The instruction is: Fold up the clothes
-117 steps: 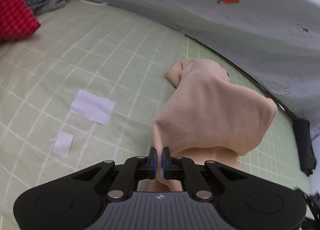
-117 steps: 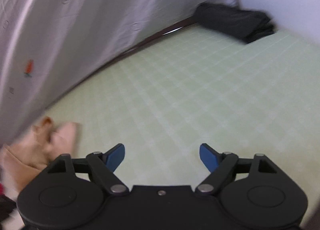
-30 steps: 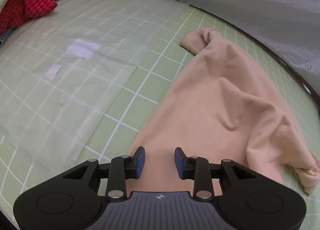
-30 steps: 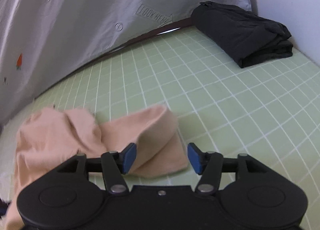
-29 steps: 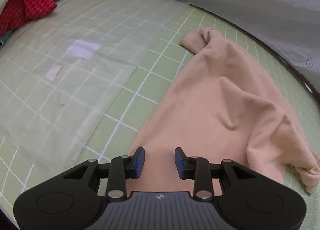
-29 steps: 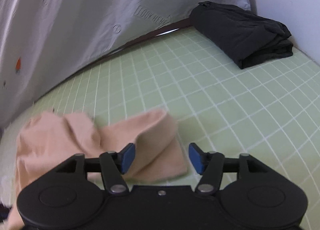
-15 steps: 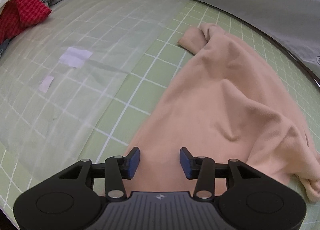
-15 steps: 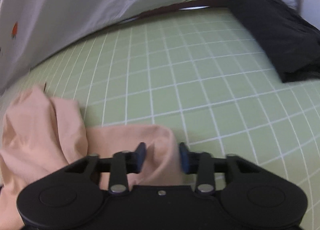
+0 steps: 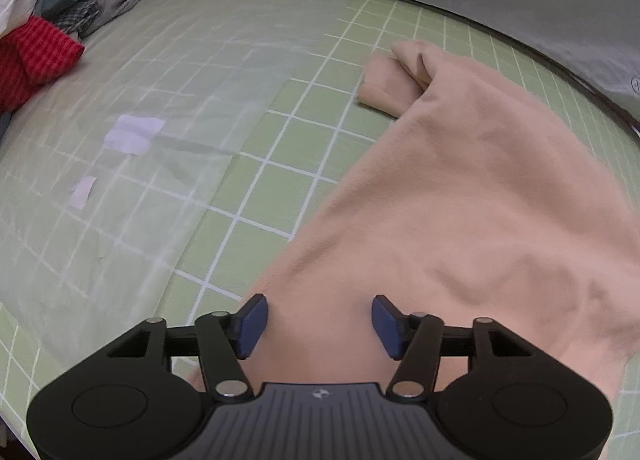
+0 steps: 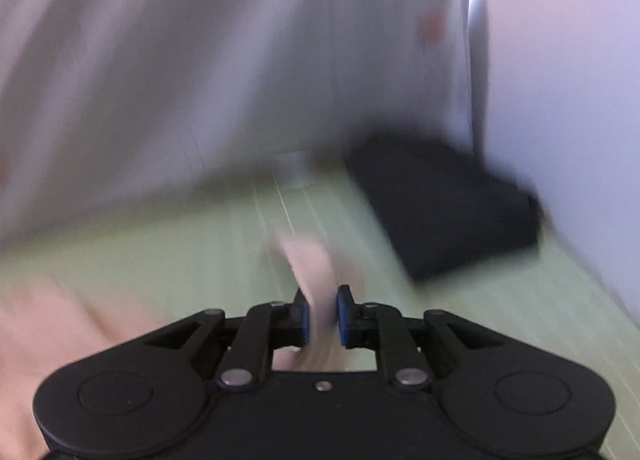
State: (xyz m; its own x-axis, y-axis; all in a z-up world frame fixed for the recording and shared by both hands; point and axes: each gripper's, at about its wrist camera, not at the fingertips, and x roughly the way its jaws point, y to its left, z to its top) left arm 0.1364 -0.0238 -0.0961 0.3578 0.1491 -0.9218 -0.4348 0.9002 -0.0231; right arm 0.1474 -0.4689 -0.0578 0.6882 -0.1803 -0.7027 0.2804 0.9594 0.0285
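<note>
Left wrist view: peach-coloured soft knit garment (image 9: 472, 196) spread loosely over the pale green bed sheet with white grid lines (image 9: 280, 140), one short sleeve (image 9: 384, 80) doubled under at the far end, body rumpled toward the right. Left tool (image 9: 316, 320) released, blue pads (image 9: 252, 320) standing apart over the near hem, jaws just widened, cloth below them but not pinched. Off to the far left, a red checked cloth (image 9: 32, 60) and a heap of grey and teal clothes (image 9: 80, 8); two white paper scraps (image 9: 134, 134) on a translucent film over the sheet.

Likely trouble here: near hem free, so any tug from the other side could drag the whole garment across the sheet and bunch it instead of folding it.

Right wrist view: heavily blurred. Right tool (image 10: 322, 316) clenched on a narrow strip of the same peach fabric, rising up between the pads. Folded black garment (image 10: 440, 212) lying beyond on the sheet, against the grey-white drape (image 10: 200, 60).

Risks, judged: thin pinch on one layer, prone to slipping out mid-swing; carried too far, could land the corner on the black garment; quick motion may flip the edge askew, giving a crooked fold.
</note>
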